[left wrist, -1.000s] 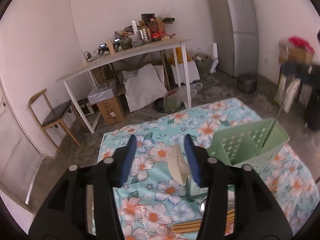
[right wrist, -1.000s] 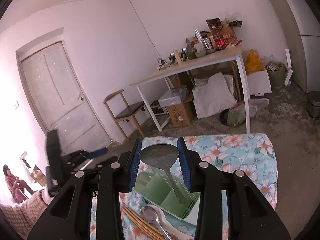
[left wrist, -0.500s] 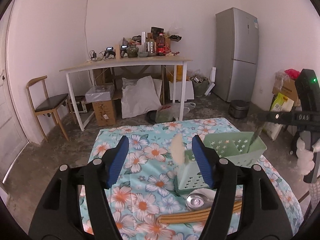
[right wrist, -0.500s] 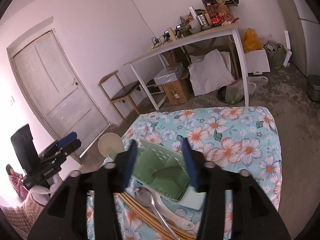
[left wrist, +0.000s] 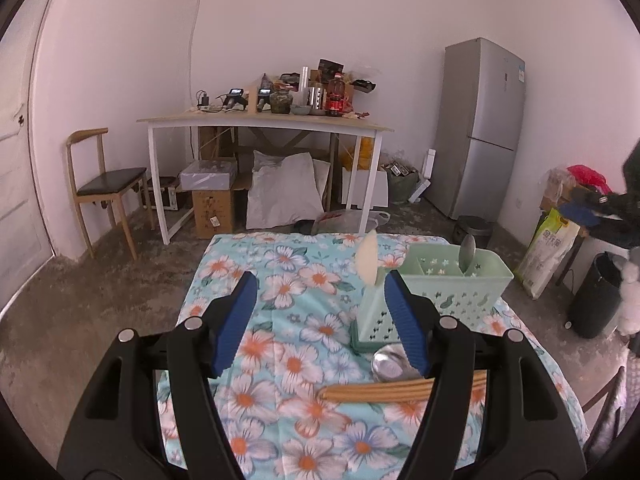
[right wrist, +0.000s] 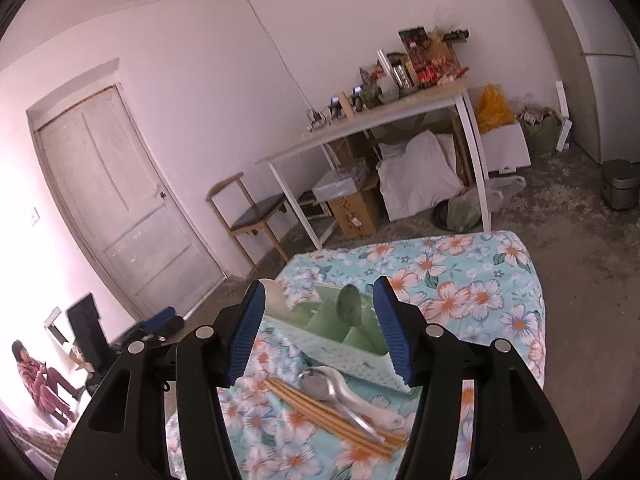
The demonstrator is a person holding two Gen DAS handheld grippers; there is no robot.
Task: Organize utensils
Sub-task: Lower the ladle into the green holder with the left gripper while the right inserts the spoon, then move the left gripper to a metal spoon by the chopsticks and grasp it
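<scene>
1. Left wrist view: left gripper (left wrist: 318, 316) fingers apart, holding nothing. Green basket (left wrist: 472, 292) at 2 o'clock with a spoon (left wrist: 467, 249) standing inside; chopsticks (left wrist: 380, 392) at 5 o'clock.
2. Right wrist view: right gripper (right wrist: 318, 326) fingers apart, holding nothing. Basket (right wrist: 344, 330) between them, chopsticks (right wrist: 332, 416) and loose spoon (right wrist: 332, 390) at 6 o'clock.

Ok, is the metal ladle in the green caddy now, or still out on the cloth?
In. The ladle stands upright in a compartment of the green caddy, bowl up above the rim. The right gripper is open with nothing between its fingers.
</scene>
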